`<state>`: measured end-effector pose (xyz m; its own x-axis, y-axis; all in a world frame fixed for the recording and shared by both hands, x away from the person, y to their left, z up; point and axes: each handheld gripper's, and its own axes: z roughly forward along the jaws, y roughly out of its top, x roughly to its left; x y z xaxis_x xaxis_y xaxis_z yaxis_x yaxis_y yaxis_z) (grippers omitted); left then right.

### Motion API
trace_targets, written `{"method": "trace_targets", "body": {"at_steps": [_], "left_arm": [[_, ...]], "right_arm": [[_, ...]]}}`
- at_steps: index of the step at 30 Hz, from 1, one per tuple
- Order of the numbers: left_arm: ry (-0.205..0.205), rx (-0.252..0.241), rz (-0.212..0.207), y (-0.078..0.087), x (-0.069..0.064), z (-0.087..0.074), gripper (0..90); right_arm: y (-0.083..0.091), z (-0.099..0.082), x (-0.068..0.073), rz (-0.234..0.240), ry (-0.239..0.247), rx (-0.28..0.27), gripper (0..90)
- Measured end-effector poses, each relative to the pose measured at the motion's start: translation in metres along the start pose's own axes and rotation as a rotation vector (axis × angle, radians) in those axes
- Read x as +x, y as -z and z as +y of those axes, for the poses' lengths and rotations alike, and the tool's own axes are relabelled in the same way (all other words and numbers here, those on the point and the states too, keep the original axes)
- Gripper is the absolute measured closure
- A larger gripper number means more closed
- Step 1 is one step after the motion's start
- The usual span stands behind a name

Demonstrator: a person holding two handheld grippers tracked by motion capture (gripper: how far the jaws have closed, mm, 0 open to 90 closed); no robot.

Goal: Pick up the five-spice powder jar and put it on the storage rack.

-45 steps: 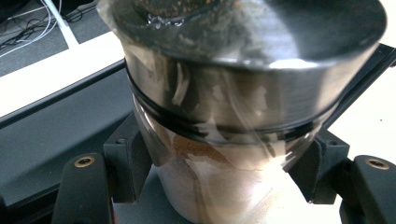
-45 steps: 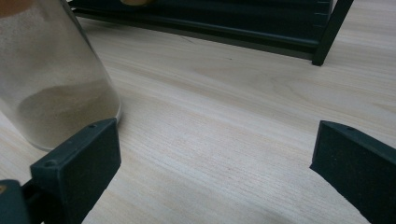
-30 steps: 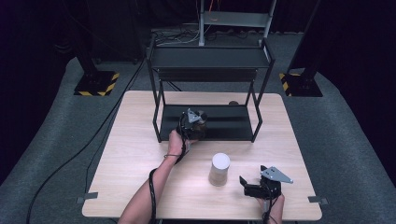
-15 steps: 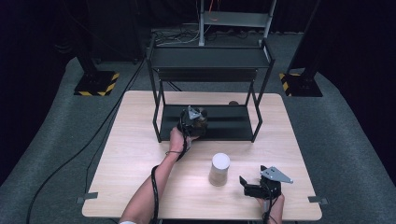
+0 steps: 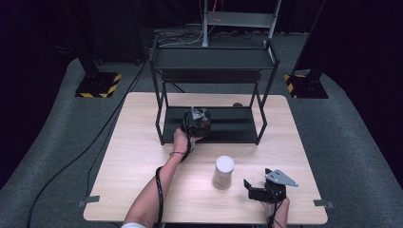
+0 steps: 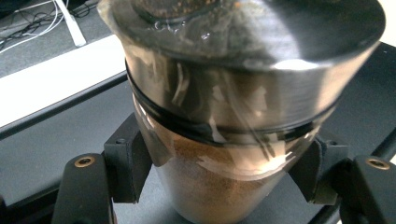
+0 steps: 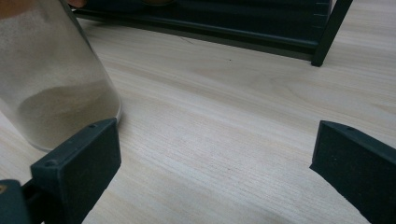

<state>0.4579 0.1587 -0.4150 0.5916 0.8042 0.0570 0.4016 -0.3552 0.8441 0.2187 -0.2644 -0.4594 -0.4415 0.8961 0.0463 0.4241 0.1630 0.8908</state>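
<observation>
A glass jar of brown powder [image 6: 219,140] with a wide steel lid is clamped between the pads of my left gripper [image 6: 219,172], which is shut on it. In the high view this jar [image 5: 204,122] and the left gripper [image 5: 196,119] are over the front left of the black rack's lower shelf [image 5: 233,126]. A frosted jar of pale powder [image 5: 223,172] stands on the table in front of the rack. My right gripper [image 5: 250,188] rests open just right of it, and in its own view the frosted jar [image 7: 46,84] stands beside the left pad of the right gripper [image 7: 215,158].
The black two-tier rack [image 5: 214,59] takes up the back middle of the wooden table [image 5: 133,156]. A small brown object [image 5: 236,105] lies behind the rack. Stands with striped bases [image 5: 97,85] are on the floor beyond.
My left gripper has carried the brown jar a little farther forward over the lower shelf, the arm stretching out. The right gripper and frosted jar have stayed still.
</observation>
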Motion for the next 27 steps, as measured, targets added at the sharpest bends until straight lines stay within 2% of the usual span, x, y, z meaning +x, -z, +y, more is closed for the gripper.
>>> {"method": "trace_targets", "body": {"at_steps": [12,27], "left_arm": [[0.013,0.007,0.001,-0.0058,0.0020,0.0009,30.5],[0.070,-0.001,-0.023,-0.0091,0.0092,-0.0064,30.4]], "right_arm": [[0.0000,-0.0003,0.0000,0.000,0.001,-0.002,0.2],[0.0001,-0.0004,0.0002,-0.001,0.001,-0.002,0.2]]}}
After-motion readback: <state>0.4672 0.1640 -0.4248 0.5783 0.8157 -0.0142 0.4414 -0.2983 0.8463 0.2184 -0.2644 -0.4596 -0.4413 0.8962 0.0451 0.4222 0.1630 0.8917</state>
